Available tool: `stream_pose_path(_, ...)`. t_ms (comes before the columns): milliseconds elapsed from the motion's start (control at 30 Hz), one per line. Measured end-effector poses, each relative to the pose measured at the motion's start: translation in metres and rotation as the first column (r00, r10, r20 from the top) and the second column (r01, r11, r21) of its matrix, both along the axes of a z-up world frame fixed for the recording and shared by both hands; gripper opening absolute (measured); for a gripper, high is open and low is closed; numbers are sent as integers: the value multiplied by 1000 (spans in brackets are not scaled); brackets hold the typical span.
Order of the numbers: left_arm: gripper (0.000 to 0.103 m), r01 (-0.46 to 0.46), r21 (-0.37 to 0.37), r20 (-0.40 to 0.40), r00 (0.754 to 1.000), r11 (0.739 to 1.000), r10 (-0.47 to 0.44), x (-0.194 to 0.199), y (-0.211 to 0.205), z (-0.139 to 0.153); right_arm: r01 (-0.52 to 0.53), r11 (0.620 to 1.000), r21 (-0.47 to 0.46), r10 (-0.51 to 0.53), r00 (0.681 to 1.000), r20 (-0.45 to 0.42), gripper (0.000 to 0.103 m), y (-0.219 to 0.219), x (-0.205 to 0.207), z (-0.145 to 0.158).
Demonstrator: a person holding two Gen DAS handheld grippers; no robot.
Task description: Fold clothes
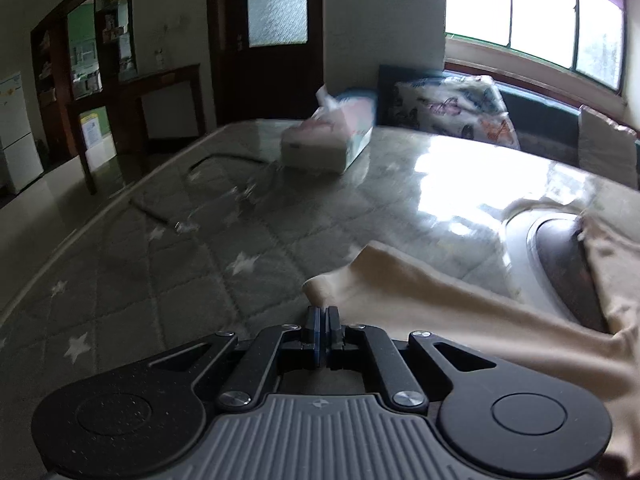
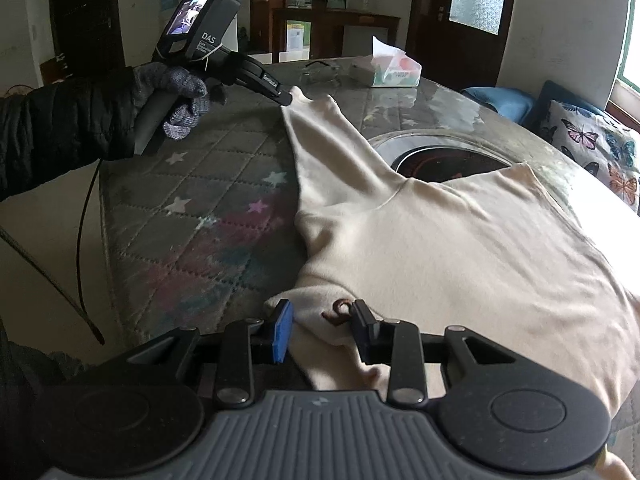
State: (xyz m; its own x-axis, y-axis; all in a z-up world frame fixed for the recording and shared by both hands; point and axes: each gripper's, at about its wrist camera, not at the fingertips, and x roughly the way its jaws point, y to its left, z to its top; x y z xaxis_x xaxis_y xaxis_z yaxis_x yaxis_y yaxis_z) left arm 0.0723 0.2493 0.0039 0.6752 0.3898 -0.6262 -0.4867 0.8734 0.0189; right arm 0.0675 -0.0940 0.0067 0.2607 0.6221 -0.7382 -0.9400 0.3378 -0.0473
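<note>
Shirt (image 2: 460,248), cream and long-sleeved, is spread over the right part of a quilted table (image 2: 224,184), partly covering a round inset cooktop (image 2: 440,160). One sleeve is stretched away toward the far left, and its cuff is pinched by the shut left gripper (image 2: 289,98), held in a gloved hand (image 2: 176,96). In the left wrist view the left gripper's (image 1: 323,312) jaws are seen pressed together at the cuff edge, with the sleeve trailing off to the right.

The right gripper (image 2: 320,326) is set at the near edge of the shirt. Its jaws are parted, and a fold of hem with a small brown tag (image 2: 338,312) lies between them; the left blue pad (image 2: 282,332) is seen beside the cloth, but whether the pads press it cannot be told.

Left of the shirt, a wide stretch of starred quilt is left bare up to the table's near-left edge. A tissue box (image 2: 394,70) and glasses (image 2: 320,70) are seen near the far edge, well apart from the cuff. A butterfly cushion (image 2: 592,152) is seen beyond the right edge.
</note>
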Motion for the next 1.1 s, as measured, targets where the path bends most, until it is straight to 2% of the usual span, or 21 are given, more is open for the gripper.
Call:
stream_pose_path(133,4,-15,-34,-7,1000,999,15,-5,8,5,23,999,24,-23,1000,-4,32,-9,-2,6)
stream_pose_path(233,4,12,-10,5,1000,1000,-11,-4,1,16,67,996,54,-67,998,-12,32,-21,3,16)
stream_pose_path(400,5,148,-23,31,989,989,-147,14,-34,32,201,977,68,-202,979,3,32,-47,27,29)
stream_pose_path(467,10,214,-41,34,976,976,-213,27,-53,35,262,962,70,-264,965,9,32,-58,38,31)
stream_pose_path(667,26,374,-70,13,927,925,-374,76,-106,34,461,885,69,-462,887,2,32,-99,85,30)
stream_pose_path(833,33,446,-80,4,894,891,-447,123,-140,28,614,785,84,-612,789,-55,32,-133,136,23)
stream_pose_path(967,41,473,-68,-4,881,879,-474,160,-158,21,679,728,100,-672,735,-97,32,-149,172,17)
stream_pose_path(1100,42,473,-68,-30,879,878,-476,190,-168,10,710,697,101,-700,704,-125,32,-153,200,9)
